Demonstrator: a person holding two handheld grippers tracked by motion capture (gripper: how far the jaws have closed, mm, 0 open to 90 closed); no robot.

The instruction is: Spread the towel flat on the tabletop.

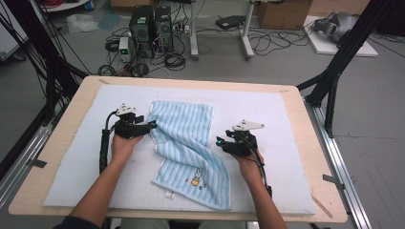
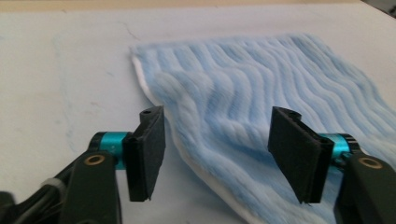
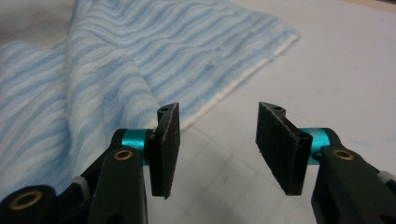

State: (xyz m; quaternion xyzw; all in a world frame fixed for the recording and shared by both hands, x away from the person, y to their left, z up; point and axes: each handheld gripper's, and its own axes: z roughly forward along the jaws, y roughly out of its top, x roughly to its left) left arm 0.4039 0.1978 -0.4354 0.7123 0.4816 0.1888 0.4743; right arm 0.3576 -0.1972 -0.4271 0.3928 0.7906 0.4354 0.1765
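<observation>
A light-blue striped terry towel with a small cartoon rabbit stitched near one end (image 1: 188,148) lies rumpled in the middle of the pale foam-covered surface (image 1: 286,124), running from the far centre toward the person's side, with a raised fold across its middle. The work appears to be flattening or folding this towel, and judging by the wrinkles and the skewed lie of the cloth, it looks barely started: no edge is lifted, no neat fold is made, and both ends need squaring.

The left gripper (image 1: 149,126) sits at the towel's left edge. In the left gripper view its fingers (image 2: 148,151) stand wide apart, straddling the white-hemmed border of the towel (image 2: 243,116), with cloth lying between them but not pinched. Whether the pads brush the pile cannot be told.

The right gripper (image 1: 219,142) rests just beside the towel's right edge. Its fingers (image 3: 166,147) are likewise spread, holding nothing; the towel (image 3: 116,60) lies just behind the left finger, and bare surface shows between the two.
</observation>
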